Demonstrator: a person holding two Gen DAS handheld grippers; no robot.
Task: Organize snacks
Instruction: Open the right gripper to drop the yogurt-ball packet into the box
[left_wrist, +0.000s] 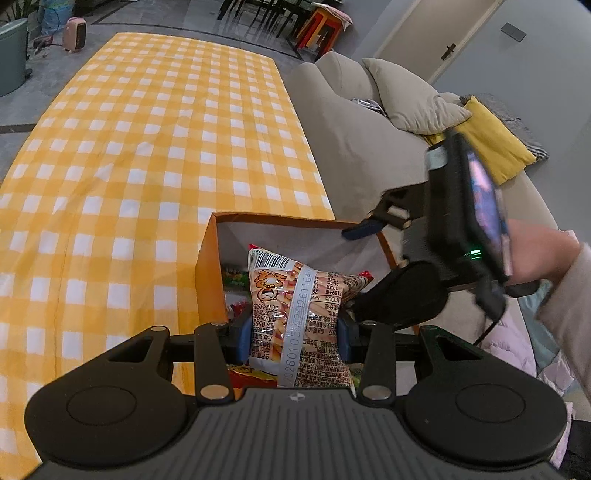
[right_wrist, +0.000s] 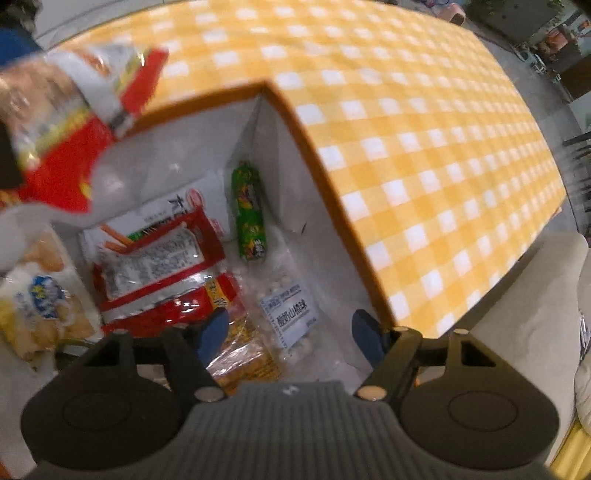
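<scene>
Two claws work over the orange box (left_wrist: 208, 266) at the bench's (left_wrist: 147, 147) 5 o'clock corner: left claw (left_wrist: 294, 334) clenches a fries snack bag (left_wrist: 295, 314) above it, right claw (right_wrist: 290, 334) hangs released over packets inside.

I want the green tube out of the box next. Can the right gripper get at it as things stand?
Probably yes. The right gripper is open and empty over the orange box, and the green snack tube lies uncovered by the box's wall. The left gripper's fries bag hangs off to the side.
</scene>
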